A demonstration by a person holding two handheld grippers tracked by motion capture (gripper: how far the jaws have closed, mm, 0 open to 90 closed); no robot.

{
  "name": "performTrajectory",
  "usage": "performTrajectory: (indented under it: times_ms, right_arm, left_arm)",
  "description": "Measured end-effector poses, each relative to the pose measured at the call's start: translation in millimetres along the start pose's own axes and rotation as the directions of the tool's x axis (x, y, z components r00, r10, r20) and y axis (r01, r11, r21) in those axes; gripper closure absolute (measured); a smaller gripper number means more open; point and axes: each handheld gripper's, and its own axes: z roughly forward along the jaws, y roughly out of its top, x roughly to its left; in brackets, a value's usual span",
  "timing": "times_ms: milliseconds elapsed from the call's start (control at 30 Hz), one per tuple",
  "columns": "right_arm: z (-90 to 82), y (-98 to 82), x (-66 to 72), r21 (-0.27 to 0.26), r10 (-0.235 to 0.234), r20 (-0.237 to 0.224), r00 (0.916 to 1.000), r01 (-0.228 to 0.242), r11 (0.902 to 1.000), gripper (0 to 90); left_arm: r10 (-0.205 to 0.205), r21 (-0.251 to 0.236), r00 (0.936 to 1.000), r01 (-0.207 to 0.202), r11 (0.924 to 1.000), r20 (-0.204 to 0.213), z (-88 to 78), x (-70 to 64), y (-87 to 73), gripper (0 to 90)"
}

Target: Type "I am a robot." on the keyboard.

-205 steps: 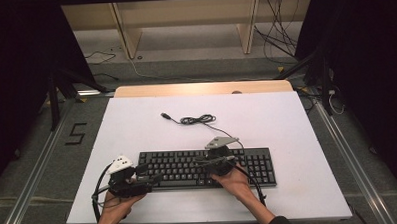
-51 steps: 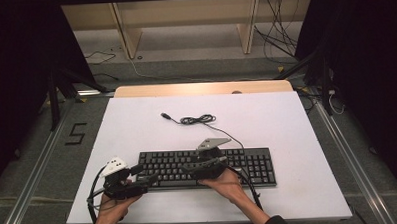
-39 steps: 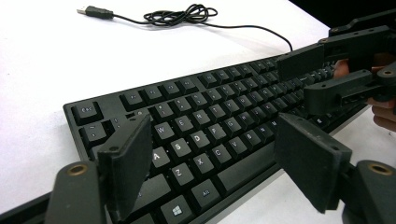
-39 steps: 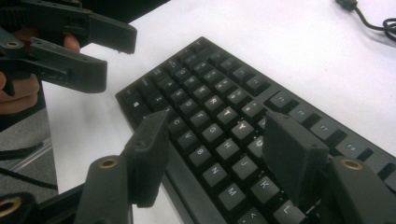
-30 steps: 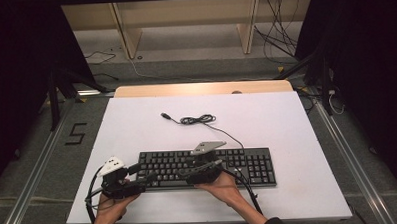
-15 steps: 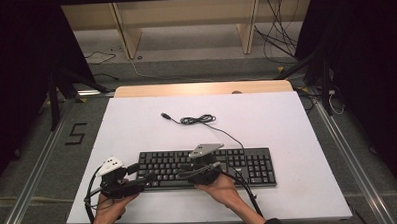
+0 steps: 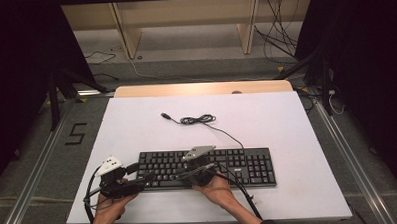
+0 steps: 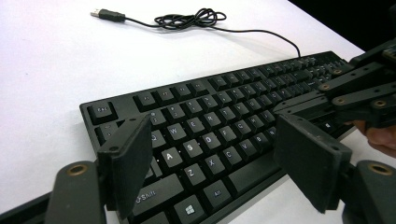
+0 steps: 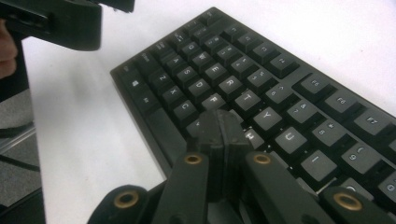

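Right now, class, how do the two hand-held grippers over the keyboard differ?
The left hand-held gripper has its jaws wide apart; the right hand-held gripper has just closed them together, nothing between. The left sits at the keyboard left end; the right over the middle keys. Both are black.

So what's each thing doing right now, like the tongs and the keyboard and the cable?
Left tongs: open, above the keyboard's left end, nothing between them.
Right tongs: just closed, shut with nothing between them, tips over the middle keys.
Keyboard: flat on the table, keys up.
Cable: unplugged, partly coiled, loose on the table.
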Motion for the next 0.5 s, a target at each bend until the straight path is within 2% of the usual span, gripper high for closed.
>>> performTrajectory:
  times_ms: [500]
  right_arm:
    - [13.1, 0.1, 0.4, 0.033, -0.004, 0.014, 0.9999, 0.004, 0.9994, 90.0]
  left_arm:
    - [0.001, -0.001, 1.0000, -0.001, 1.0000, 0.000, -0.3, -0.1, 0.0, 27.6]
